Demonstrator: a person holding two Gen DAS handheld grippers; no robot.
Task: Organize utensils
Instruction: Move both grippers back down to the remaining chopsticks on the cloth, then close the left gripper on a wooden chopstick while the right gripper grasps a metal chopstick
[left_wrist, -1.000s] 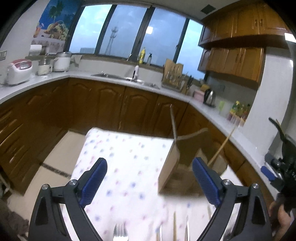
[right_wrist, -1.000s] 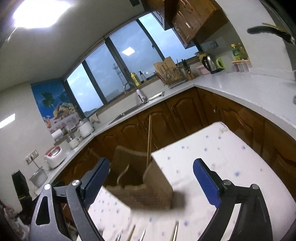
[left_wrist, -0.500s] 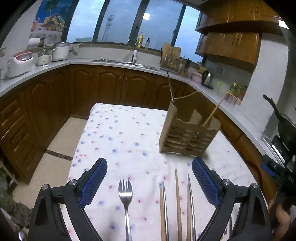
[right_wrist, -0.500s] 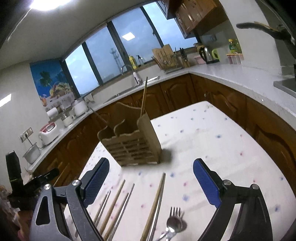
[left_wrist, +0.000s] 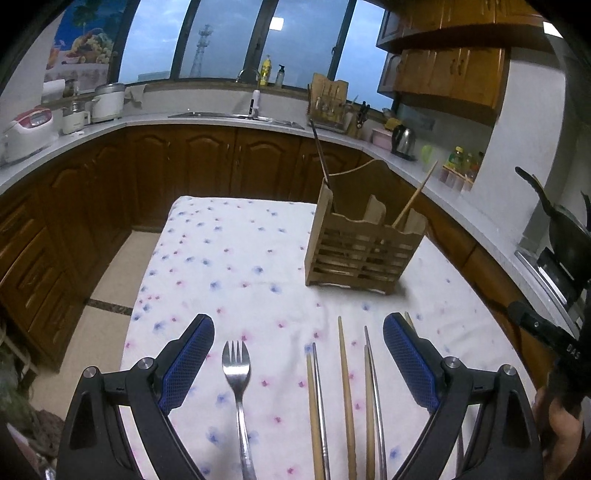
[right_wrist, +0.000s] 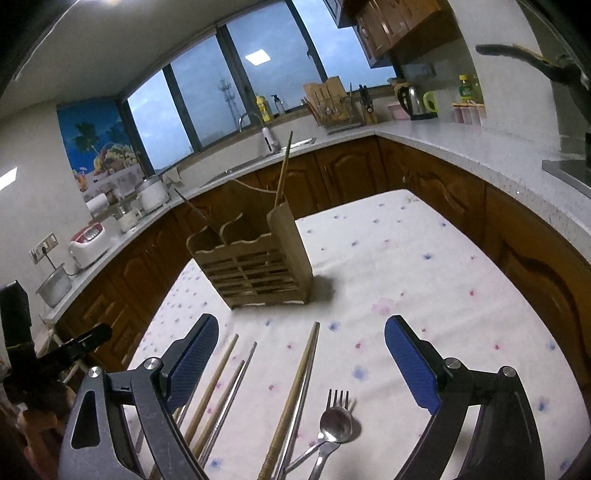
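Across the middle of the kitchen stands a table covered with a white flowered cloth (left_wrist: 236, 258), ringed on the far sides by dark wooden cabinets (left_wrist: 207, 162) under a pale countertop (right_wrist: 480, 147). Behind the counter runs a wide window (left_wrist: 221, 40) showing a dusky sky.

On the cloth, toward its far right part in the left wrist view, a slatted wooden utensil holder (left_wrist: 364, 249) stands upright. One dark chopstick (left_wrist: 320, 155) leans out of its left compartment and one light wooden chopstick (left_wrist: 415, 195) out of its right one; what else is inside cannot be told.

Nearer the cameras, the loose utensils lie flat on the cloth. A row of chopsticks (left_wrist: 345, 387) — some wooden, some metal — lies side by side, pointing roughly toward the holder. To their left in the left wrist view lies a metal fork (left_wrist: 236, 373), tines toward the holder, apart from the chopsticks. The right wrist view shows a second fork (right_wrist: 332, 424) with a small metal spoon (right_wrist: 334, 424) lying across it, just right of a long wooden chopstick (right_wrist: 295, 391).

The left gripper (left_wrist: 298, 354) hangs above the near utensils with its blue pads (left_wrist: 186, 363) spread wide, gripping nothing — the first fork and most of the chopsticks show between them. The right gripper (right_wrist: 301, 354) is likewise spread wide and empty above the chopsticks, second fork and spoon.
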